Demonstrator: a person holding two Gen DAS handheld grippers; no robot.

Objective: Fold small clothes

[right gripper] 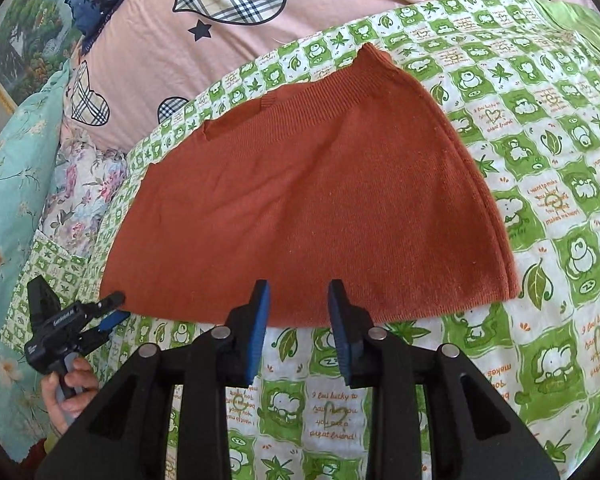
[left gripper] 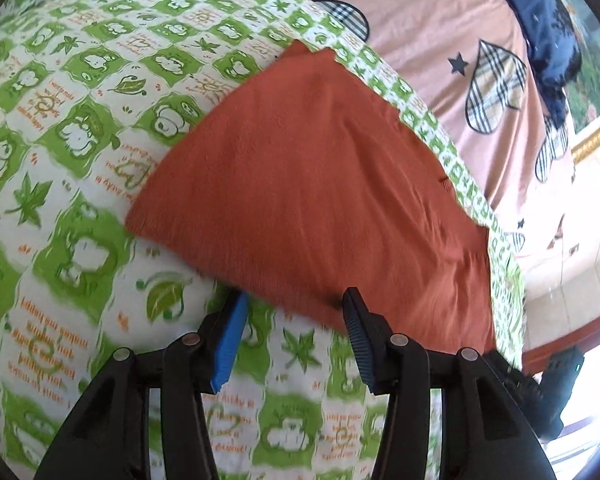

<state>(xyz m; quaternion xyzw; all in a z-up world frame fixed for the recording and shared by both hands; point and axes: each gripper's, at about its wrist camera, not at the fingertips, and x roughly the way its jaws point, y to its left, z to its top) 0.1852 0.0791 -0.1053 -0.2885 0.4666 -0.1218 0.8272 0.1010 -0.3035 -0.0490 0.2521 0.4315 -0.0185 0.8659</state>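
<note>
The folded rust knit garment (right gripper: 300, 208) lies flat on the green-and-white printed cloth (right gripper: 540, 200) spread over a bed; in the left wrist view its far edge blurs. Behind lie a pink sheet with plaid hearts (right gripper: 180, 60) and a framed landscape picture (right gripper: 24, 40). Both the left gripper (left gripper: 296, 332) and right gripper (right gripper: 298, 324) hang at the garment's near hem, fingers released and empty.

Green-and-white checked bedcover (right gripper: 500, 128): orange script in its white squares, legible in the right wrist view as "I feel lucky to have met you, you are a great friend!" and, in part, "...makes me happy". Small leaf motifs carry "Zz". White lettering on the left gripper (right gripper: 112, 312) body: illegible.
</note>
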